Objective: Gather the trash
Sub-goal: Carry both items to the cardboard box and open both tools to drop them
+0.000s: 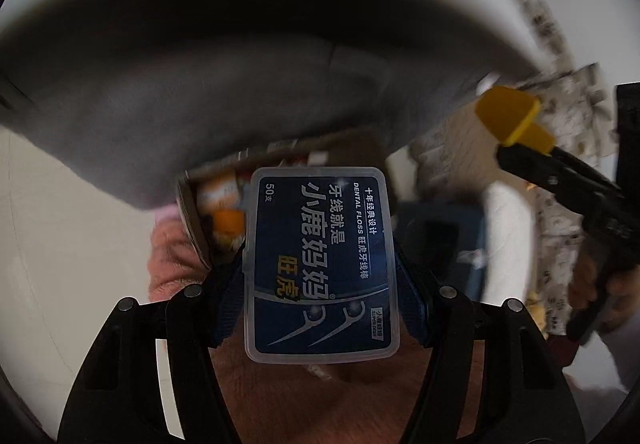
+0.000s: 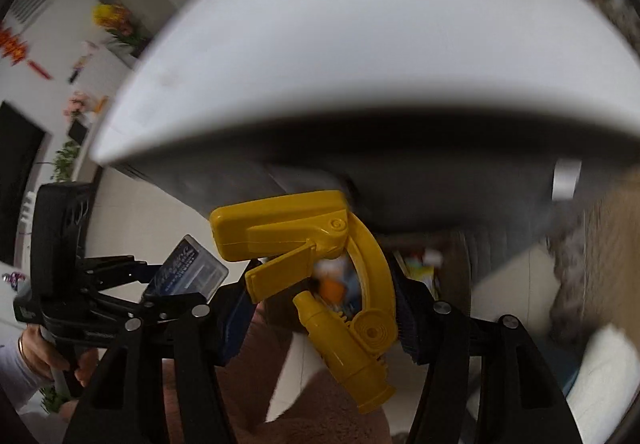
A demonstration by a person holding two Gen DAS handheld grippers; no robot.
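Left wrist view shows our left hand-held gripper [image 1: 320,276] clenched on a clear plastic dental floss box [image 1: 322,264] with a dark blue label, its pads pressing the box's two long sides. Just beyond the box's far end sits a cardboard box [image 1: 208,212] holding orange and white items, blurred. Above and ahead of this hand-held gripper spreads the dark underside of a white table [image 1: 240,4]. Off to its right we see our right hand-held gripper [image 1: 516,120] coming in with a yellow object at its tip.

From the right wrist camera, our right hand-held gripper [image 2: 324,308] grasps a yellow plastic toy [image 2: 320,264] made of hinged parts and a curved arm; the blue pad on the right touches the curved arm, the left contact is partly hidden. To its left, the left hand-held gripper [image 2: 180,284] carries the floss box [image 2: 188,268], with a hand [image 2: 44,352] on its handle. The white table edge [image 2: 360,64] looms ahead of it.
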